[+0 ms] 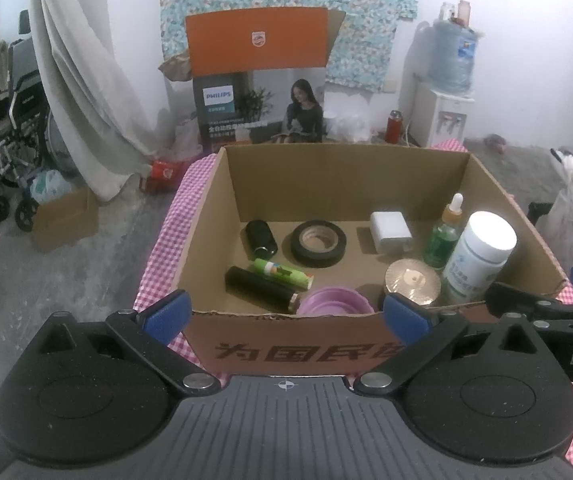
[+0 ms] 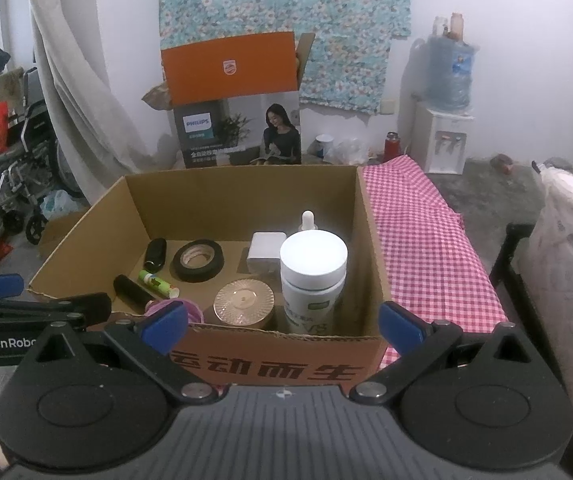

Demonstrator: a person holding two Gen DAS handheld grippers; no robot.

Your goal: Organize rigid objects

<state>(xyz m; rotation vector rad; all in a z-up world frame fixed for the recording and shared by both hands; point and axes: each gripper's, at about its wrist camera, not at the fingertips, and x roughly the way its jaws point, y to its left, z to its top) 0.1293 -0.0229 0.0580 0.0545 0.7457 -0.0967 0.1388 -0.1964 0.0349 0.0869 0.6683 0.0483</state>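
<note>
at the bottom of each wrist view, the left gripper and right gripper are held spread and empty before the open brown cardboard box. in frame centre, the white-capped plastic bottle, black tape roll and other items already lie inside. sorting seems nearly finished; next, any leftover piece must be found.

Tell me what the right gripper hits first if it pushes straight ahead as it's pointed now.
Probably the near wall of the cardboard box, which sits between the open fingers of the right gripper. The white-capped bottle stands just behind that wall. Depth is unclear, so a slightly higher line could clear the rim.
</note>
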